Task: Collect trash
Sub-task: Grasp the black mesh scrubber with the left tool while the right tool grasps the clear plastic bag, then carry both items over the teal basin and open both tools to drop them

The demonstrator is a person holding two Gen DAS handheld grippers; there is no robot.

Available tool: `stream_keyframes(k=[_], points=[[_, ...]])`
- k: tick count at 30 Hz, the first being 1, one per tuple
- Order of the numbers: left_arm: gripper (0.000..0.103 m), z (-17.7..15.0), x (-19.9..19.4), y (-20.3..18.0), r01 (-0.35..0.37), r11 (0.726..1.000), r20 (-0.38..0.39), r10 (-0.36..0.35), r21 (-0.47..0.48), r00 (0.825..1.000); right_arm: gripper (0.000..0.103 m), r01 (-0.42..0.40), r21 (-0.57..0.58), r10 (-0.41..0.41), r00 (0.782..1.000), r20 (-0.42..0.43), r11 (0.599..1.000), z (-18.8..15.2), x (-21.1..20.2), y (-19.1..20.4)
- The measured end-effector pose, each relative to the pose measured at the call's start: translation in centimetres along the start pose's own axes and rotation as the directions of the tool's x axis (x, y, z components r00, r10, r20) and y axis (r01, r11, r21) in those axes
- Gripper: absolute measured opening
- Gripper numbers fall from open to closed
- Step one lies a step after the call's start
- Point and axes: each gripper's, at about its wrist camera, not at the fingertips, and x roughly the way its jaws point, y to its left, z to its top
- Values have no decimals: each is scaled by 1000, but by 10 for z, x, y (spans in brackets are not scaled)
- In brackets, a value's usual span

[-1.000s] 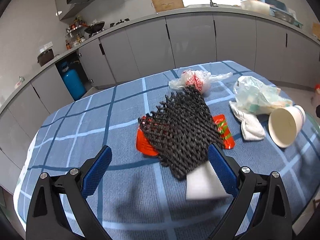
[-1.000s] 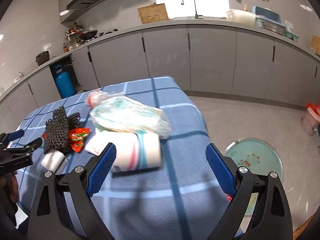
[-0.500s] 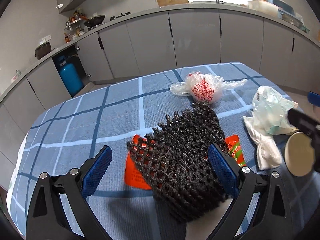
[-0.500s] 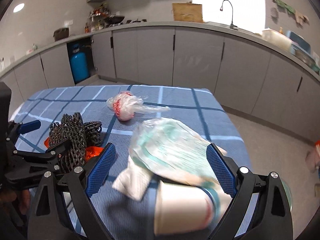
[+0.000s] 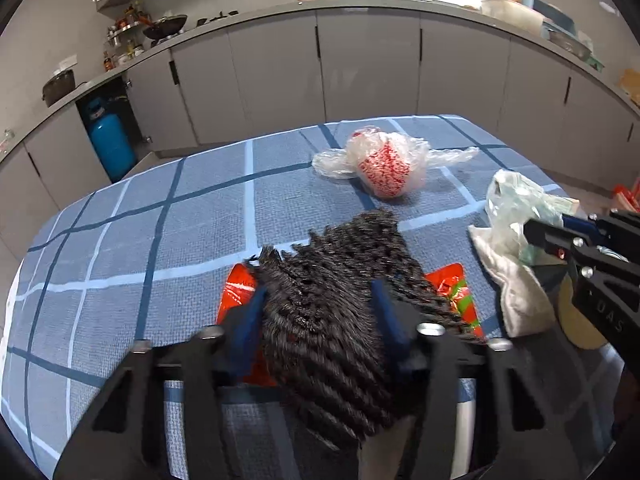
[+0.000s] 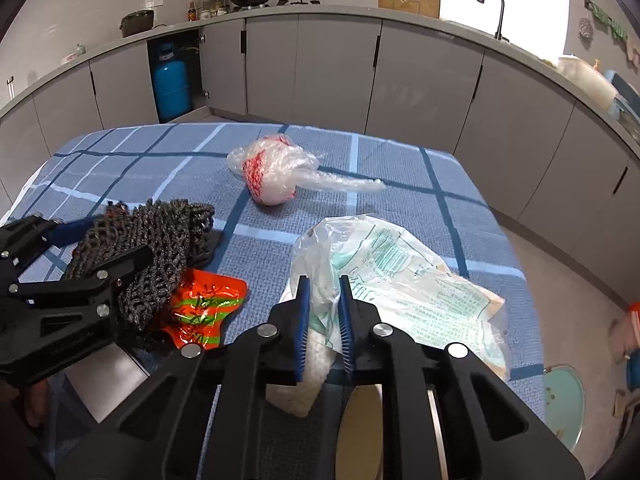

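The blue checked tablecloth (image 5: 160,216) lies bare toward its far and left edges. The left gripper (image 5: 316,312), open a second ago, now clenches the black foam mesh sleeve (image 5: 340,280) over the orange foil wrapper (image 6: 200,308). The right gripper (image 6: 323,304) has closed on the green-printed clear plastic bag (image 6: 400,276) near the right edge

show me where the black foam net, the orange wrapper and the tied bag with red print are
black foam net (image 5: 340,280), left wrist view, on its mesh middle.
orange wrapper (image 6: 204,308), right wrist view, on its striped face.
tied bag with red print (image 6: 266,178), right wrist view, on its bulging body.
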Motion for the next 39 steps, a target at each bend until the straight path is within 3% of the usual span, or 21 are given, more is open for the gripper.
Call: stream_keyframes(k=[1,4,13,19,30,39], points=[[27,0,-1,-1,2,1000,5,-2,4,1000,13,0,-2,0,1000,14,1000,2,-3,0],[21,2,-4,1,11,1000,9,-11,-4,1000,11,9,-9,-9,999,53,1000,8,-13,0],[19,21,-47,17,-36,998,137,42,-43,990,9,42,1,-41,984,173,999,23,-54,-11],[19,33,-68,5,-65,998,203,65,-6,977,8,58,22,-61,974,217,998,26,-72,-24],[19,43,-80,-32,-21,998,236,7,58,972,8,127,35,-132,958,256,991,24,-96,-53],[19,59,-90,-98,76,986,275,-116,149,954,8,197,117,-221,946,238,973,0,-120,-106]])
